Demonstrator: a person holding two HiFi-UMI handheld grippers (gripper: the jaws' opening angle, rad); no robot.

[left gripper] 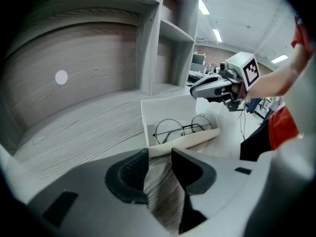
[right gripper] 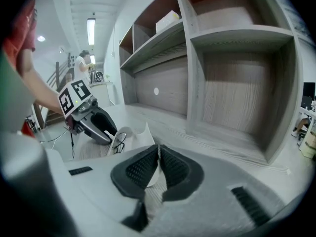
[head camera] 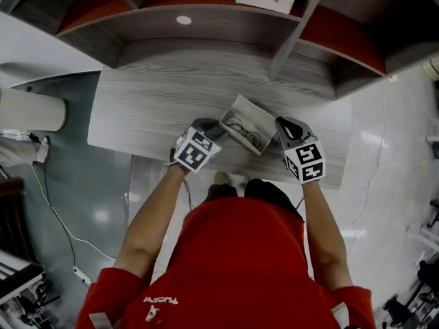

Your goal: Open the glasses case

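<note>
White against the grey wood grain, the glasses case (left gripper: 187, 141) lies on the desk (head camera: 158, 108) between the two grippers, near the front edge. It stands open: its lid (left gripper: 168, 110) is raised behind the tray, and round wire glasses (left gripper: 182, 129) lie inside.

The right gripper (right gripper: 158, 152) is clamped on the lid's thin free edge. A sliver of white shows pinched between its ribbed pads, and that grip looks like the reason the lid stands up rather than dropping back.

The left gripper (left gripper: 159, 155) sits low at the opposite end, jaws a little apart with bare desk showing between them and nothing clamped. Its tips come up to the tray's near wall. It probably braces the tray so the case cannot slide or lift as the lid is pulled, though whether the tips actually touch is hard to tell.

Judged from how the case lies, the opening is essentially done — what remains is to settle the lid at full swing and let go without jolting the glasses.
</note>
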